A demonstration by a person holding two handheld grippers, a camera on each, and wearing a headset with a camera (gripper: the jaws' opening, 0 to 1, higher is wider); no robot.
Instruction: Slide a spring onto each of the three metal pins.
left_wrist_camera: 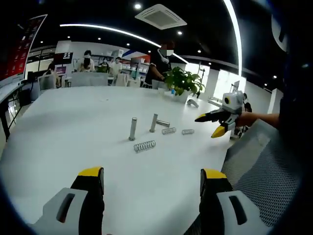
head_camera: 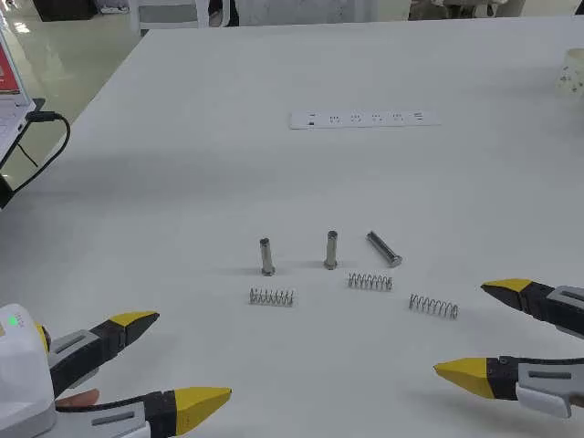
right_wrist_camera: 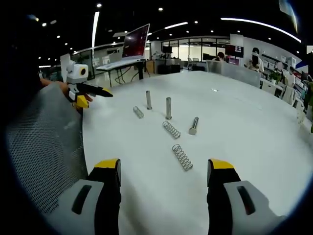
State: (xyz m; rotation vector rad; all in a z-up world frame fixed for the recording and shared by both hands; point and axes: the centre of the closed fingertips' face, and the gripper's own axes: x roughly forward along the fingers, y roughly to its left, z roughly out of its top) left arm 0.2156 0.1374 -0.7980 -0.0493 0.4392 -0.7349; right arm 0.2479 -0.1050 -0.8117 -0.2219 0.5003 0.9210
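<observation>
White desk (head_camera: pixel 274 73) in the head view, with a white power strip (head_camera: pixel 363 119) further back and a laptop (head_camera: pixel 7 91) plus black cable (head_camera: pixel 55 137) at the left edge. Mid-desk, the left pin (head_camera: pixel 266 256) and middle pin (head_camera: pixel 330 249) stand upright, while the right pin (head_camera: pixel 384 248) lies on its side. Just in front of them, not touching, lie the left spring (head_camera: pixel 272 297), middle spring (head_camera: pixel 370 282) and right spring (head_camera: pixel 433 307). The left tool (head_camera: pixel 192 356) and right tool (head_camera: pixel 460 327) hover at the bottom corners, jaws spread wide, holding nothing.

Left gripper view: pins and springs sit ahead, with a potted plant (left_wrist_camera: pixel 183 81) beyond them. A red banner (left_wrist_camera: pixel 22 46) has writing on it, too blurry to read.

Right gripper view: the right spring is nearest, straight ahead between the yellow tips.

My take: the springs look feather-light, thin wire, so they'll squash or ping away if pinched hard. I'd grab gently across the coils near one end, leaving the bore open. The pins look smooth, stiff and tippy, so steady them low on the shank. No brand or label is readable anywhere.
</observation>
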